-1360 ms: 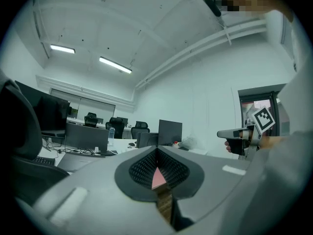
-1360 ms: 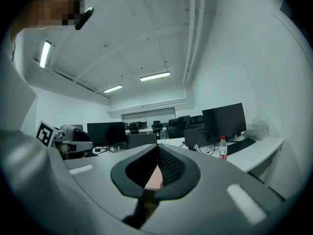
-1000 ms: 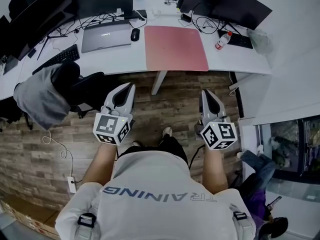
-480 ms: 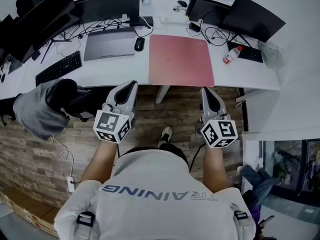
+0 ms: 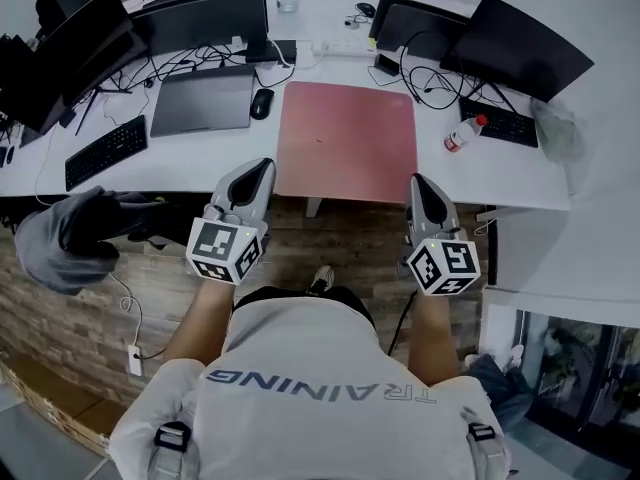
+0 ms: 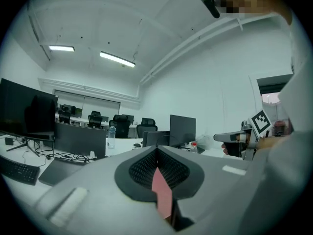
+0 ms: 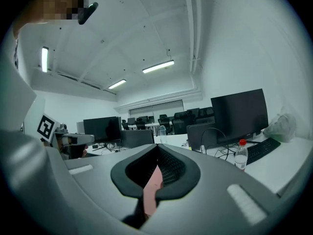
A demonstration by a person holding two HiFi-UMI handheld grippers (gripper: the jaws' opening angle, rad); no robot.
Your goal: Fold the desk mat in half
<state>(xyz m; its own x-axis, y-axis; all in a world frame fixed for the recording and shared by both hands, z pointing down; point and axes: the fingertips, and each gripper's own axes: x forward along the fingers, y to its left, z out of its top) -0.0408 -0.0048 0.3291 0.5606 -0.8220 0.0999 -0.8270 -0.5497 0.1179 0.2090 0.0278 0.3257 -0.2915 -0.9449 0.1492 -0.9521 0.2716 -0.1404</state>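
no fold made yet: the pink desk mat (image 5: 347,140) is seen lying flat and fully spread on the white desk (image 5: 520,183), between a closed laptop (image 5: 200,99) and a water bottle (image 5: 462,134). the left gripper (image 5: 257,167) and right gripper (image 5: 418,181) are held near its front corners. both sets of jaws are pressed together with nothing gripped, so the whole fold is judged still to be done.

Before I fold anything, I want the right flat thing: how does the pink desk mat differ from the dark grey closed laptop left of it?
The pink rectangular desk mat is clearly larger than the dark grey closed laptop. The mat reaches the near edge of the white desk, while the laptop sits farther back. The mat is pink and the laptop dark grey. Both lie flat on the desk.
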